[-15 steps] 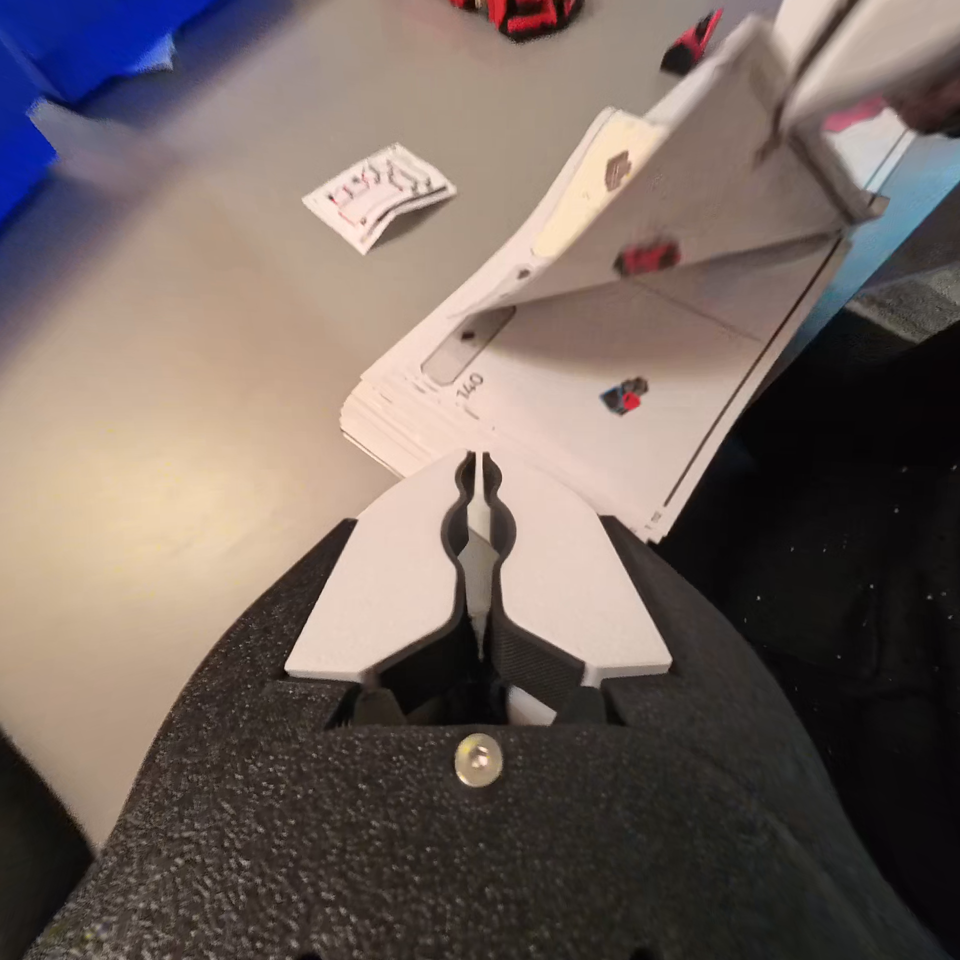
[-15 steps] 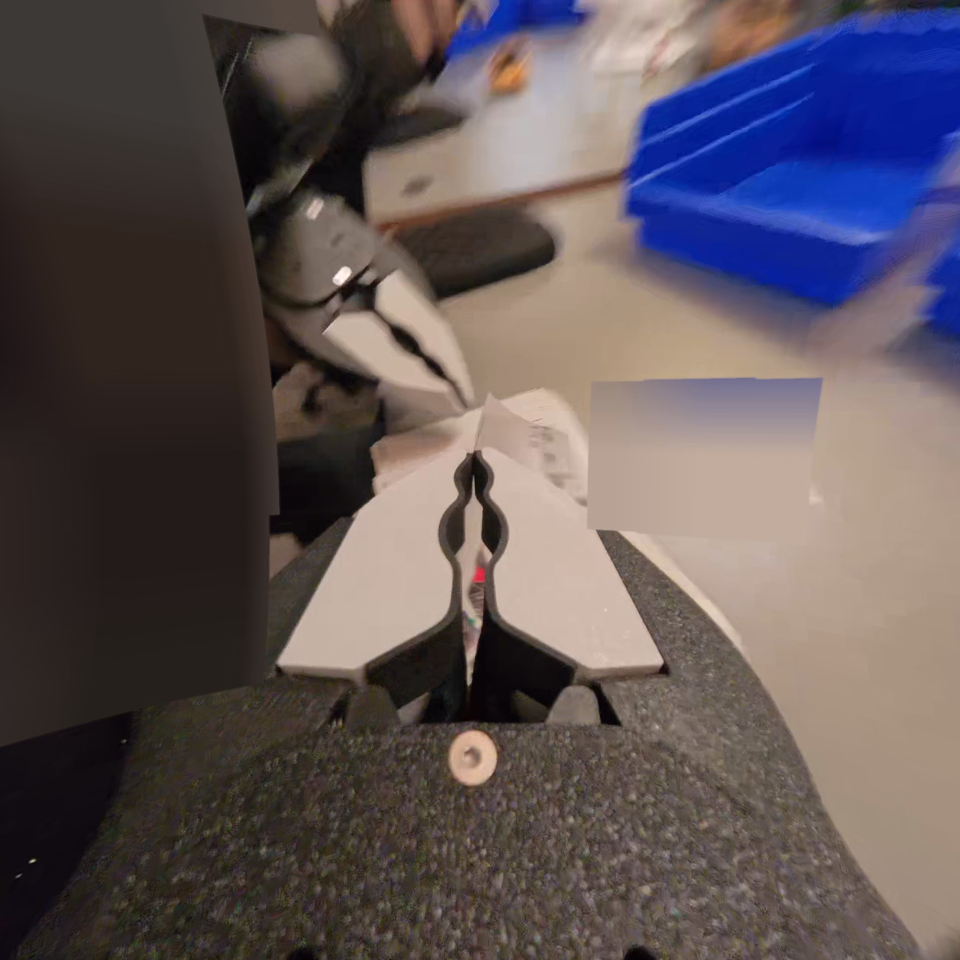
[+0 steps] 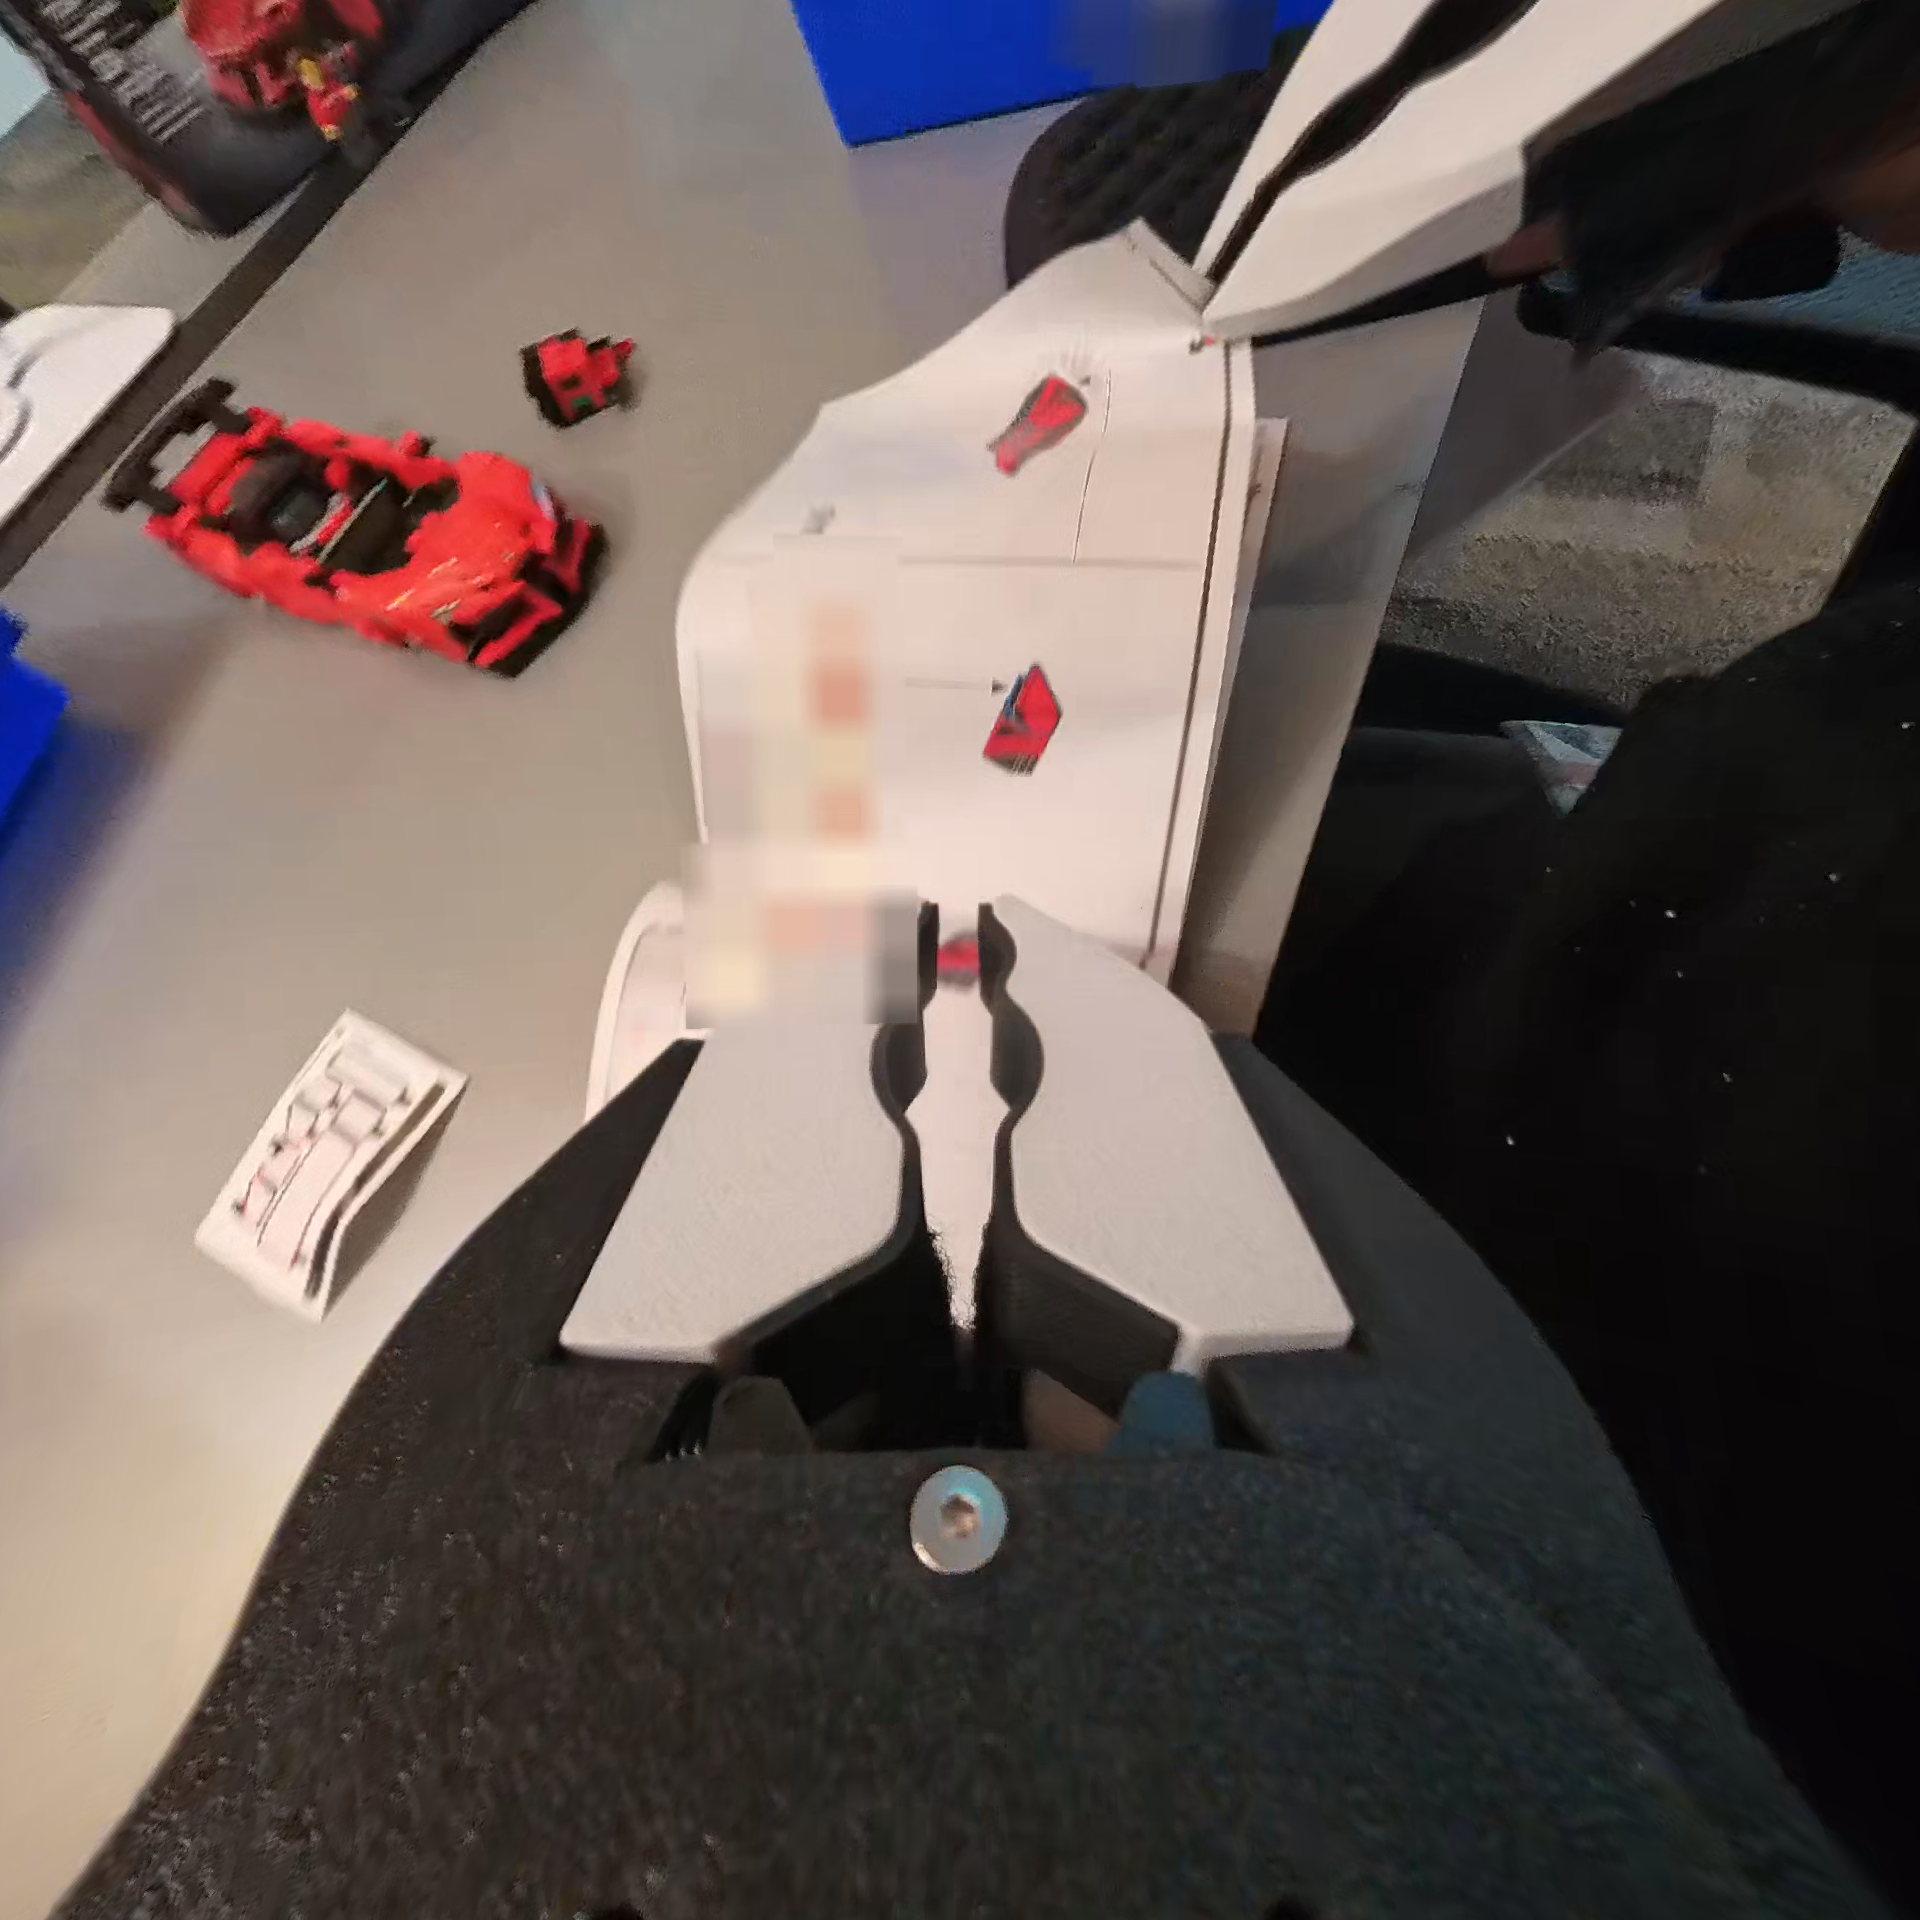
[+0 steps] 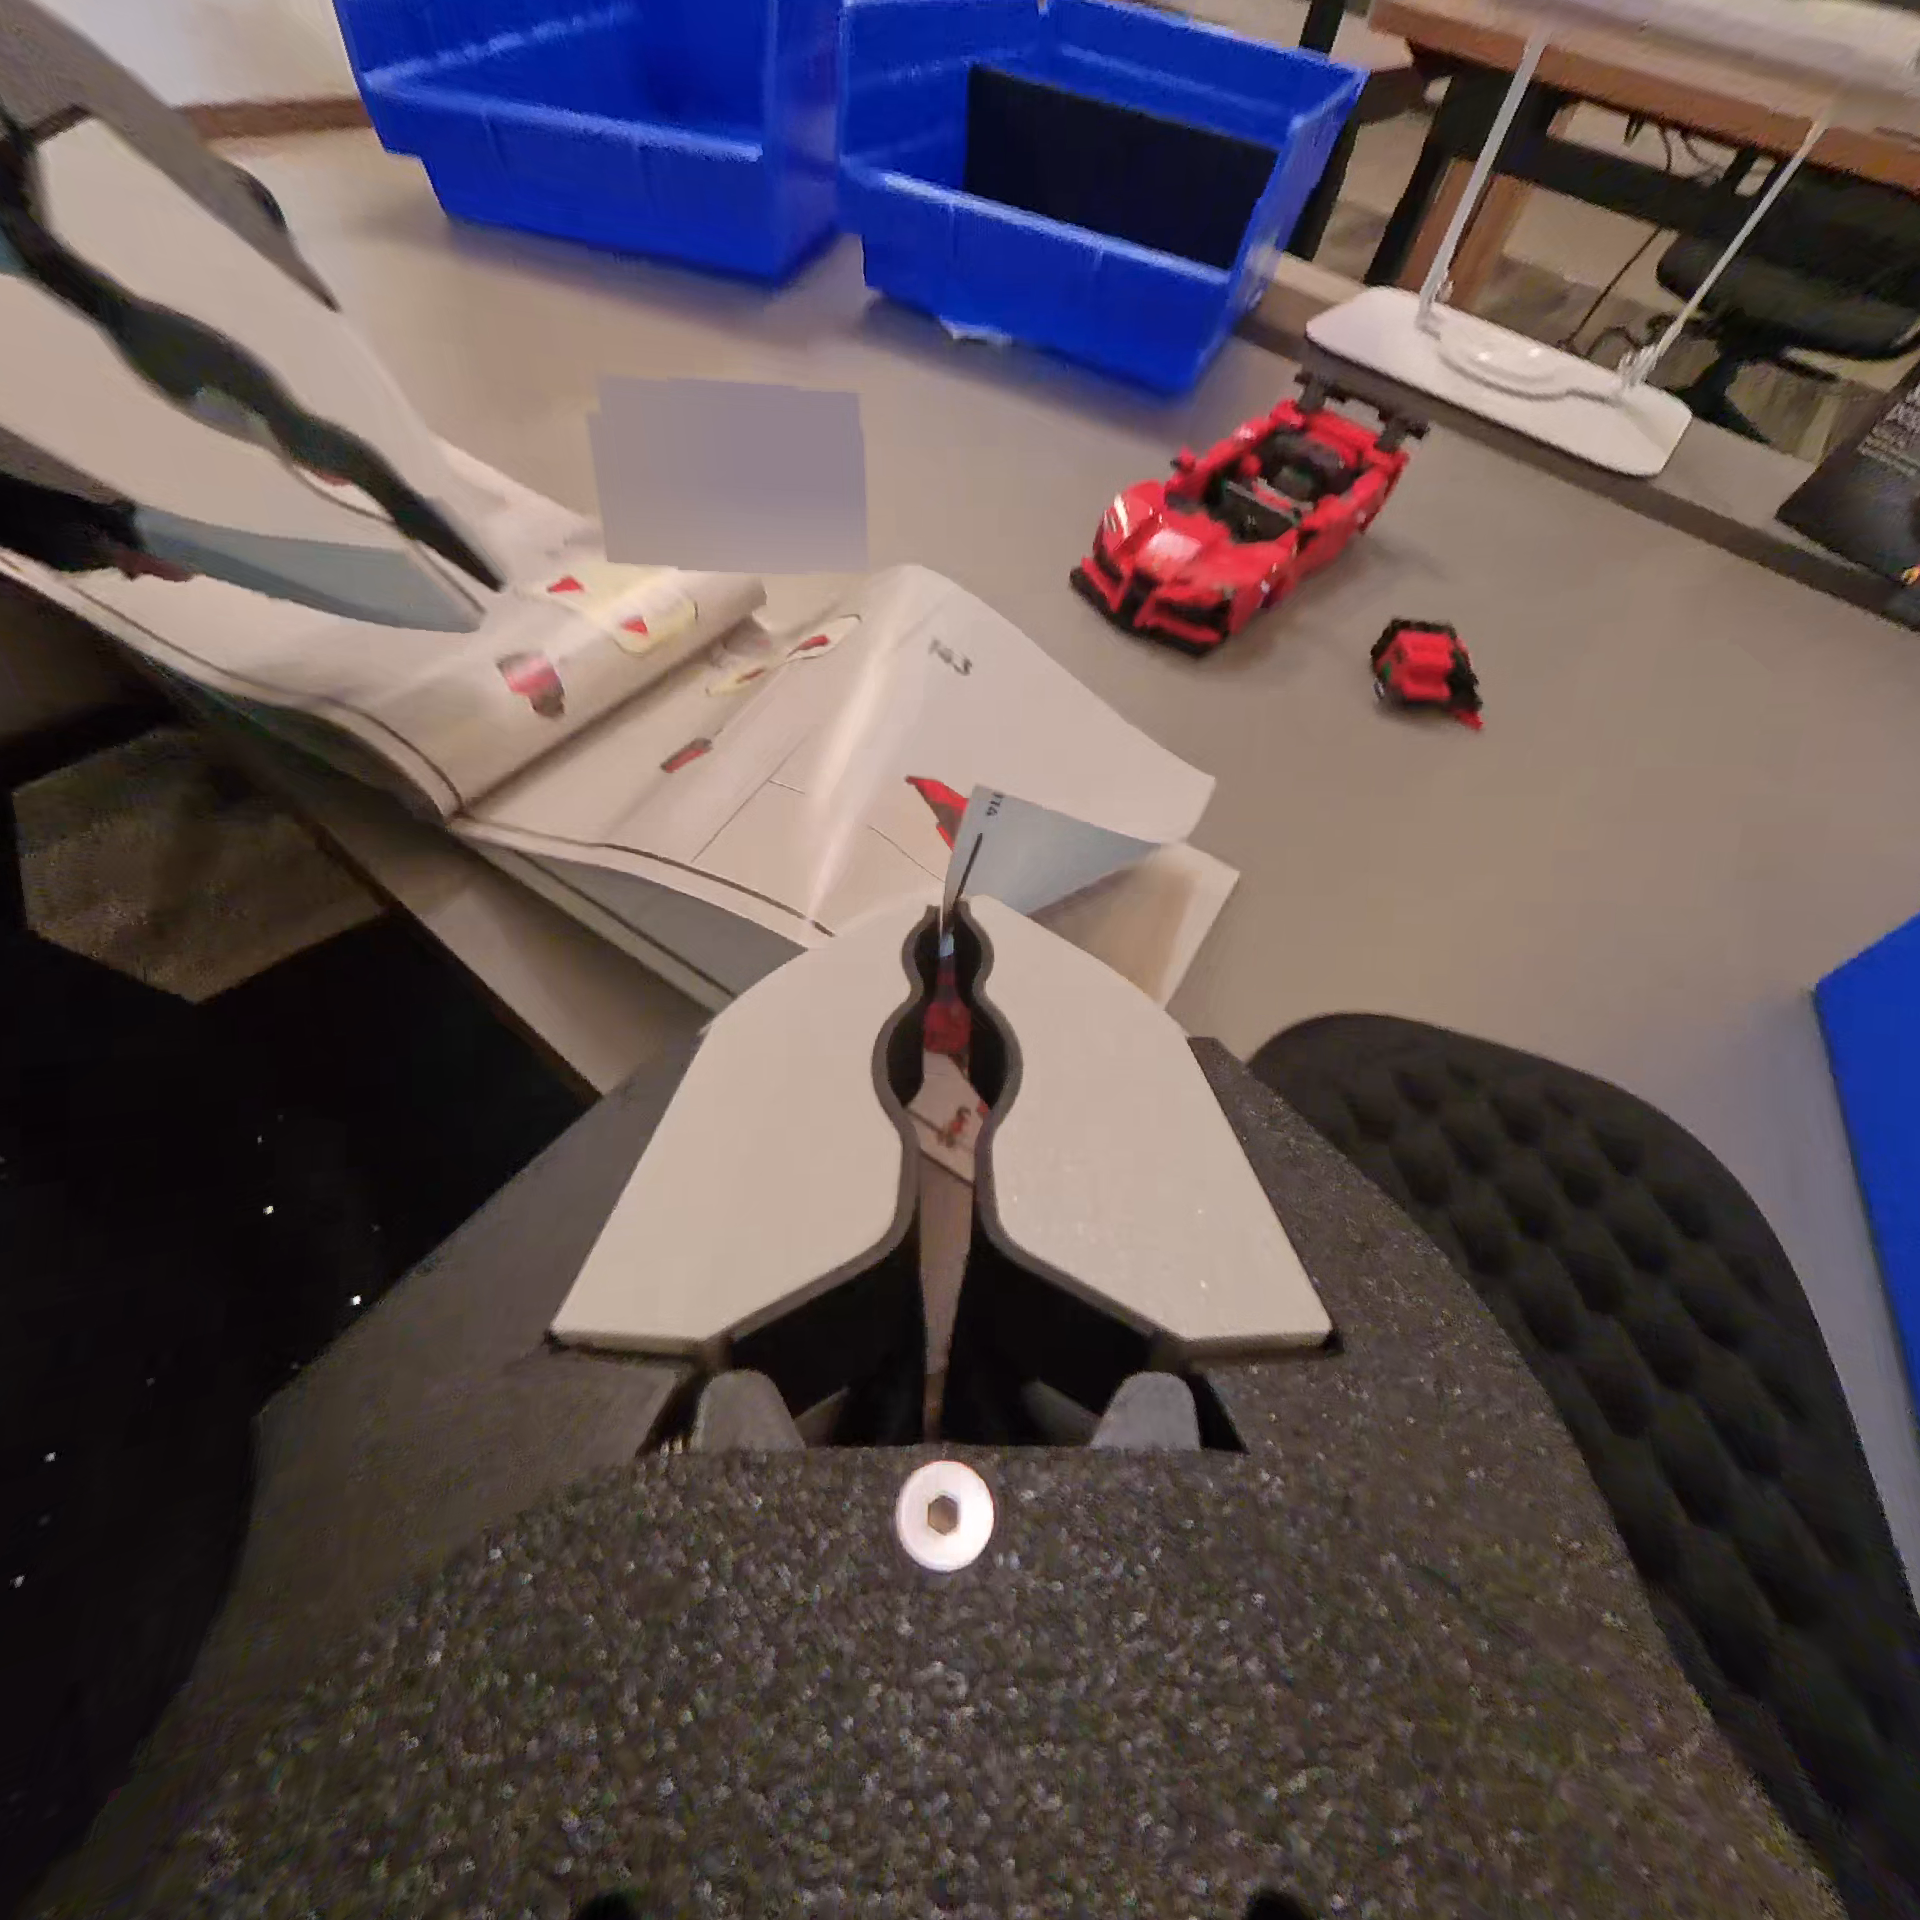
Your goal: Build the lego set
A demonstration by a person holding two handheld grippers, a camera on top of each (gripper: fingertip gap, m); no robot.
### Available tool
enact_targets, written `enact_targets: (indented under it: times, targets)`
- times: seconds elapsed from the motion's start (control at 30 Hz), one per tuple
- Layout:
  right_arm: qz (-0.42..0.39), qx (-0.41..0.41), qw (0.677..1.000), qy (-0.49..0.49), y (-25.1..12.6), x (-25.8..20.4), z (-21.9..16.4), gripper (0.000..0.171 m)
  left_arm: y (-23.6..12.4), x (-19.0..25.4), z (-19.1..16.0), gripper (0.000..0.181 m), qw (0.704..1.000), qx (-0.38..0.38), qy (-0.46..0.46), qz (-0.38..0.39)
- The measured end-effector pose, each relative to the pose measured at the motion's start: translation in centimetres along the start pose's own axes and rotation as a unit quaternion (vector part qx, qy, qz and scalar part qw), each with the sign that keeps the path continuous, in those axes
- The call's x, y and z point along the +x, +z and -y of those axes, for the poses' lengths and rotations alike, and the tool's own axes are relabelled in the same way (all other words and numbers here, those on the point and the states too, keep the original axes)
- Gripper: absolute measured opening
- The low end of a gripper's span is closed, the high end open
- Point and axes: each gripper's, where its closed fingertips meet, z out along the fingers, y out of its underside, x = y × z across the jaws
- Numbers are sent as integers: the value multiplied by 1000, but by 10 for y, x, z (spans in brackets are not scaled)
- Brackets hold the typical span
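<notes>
The grey table (image 4: 1558,831) fills both views, with two blue bins (image 4: 1060,208) standing at 12 o'clock in the right wrist view. The open instruction booklet (image 3: 1039,644) lies at the table's near edge, just beyond the left gripper (image 3: 956,920), whose fingers stand a narrow gap apart over the pages, holding nothing. In the right wrist view the booklet sits at 10 o'clock, and the right gripper (image 4: 958,914) has its fingers closed on the corner of one lifted page (image 4: 1039,852), which curls upward from the stack. The red lego car (image 4: 1236,530), partly built with its cockpit open, rests at 1 o'clock in that view, well apart from the booklet. A small red and black lego sub-assembly (image 4: 1423,670) lies near the car. A white sticker sheet (image 3: 332,1164) lies at 9 o'clock beside the left gripper.
</notes>
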Motion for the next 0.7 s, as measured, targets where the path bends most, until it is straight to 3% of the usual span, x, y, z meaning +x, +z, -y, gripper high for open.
enact_targets:
  times: [0.17, 0.3, 0.37, 0.5, 0.7]
  targets:
    - [-8, -28, 999, 24, -8, 15, -18, 12, 36, 10, 6, 7, 999, -35, 3, -39]
    - [-24, -12, 999, 25, -20, 33, -11, 11, 42, 10, -1, 7, 997, -67, 20, -34]
    - [12, -7, 1000, 28, -18, 27, -5, 8, 42, 10, -5, 6, 996, -78, 19, -38]
    - [104, -100, 989, 38, 2, 0, -29, 12, 44, 12, -7, 6, 995, -88, 7, -49]
    - [100, -165, 981, 22, 16, -6, -54, 13, 46, 18, -16, 6, 992, -115, 9, -57]
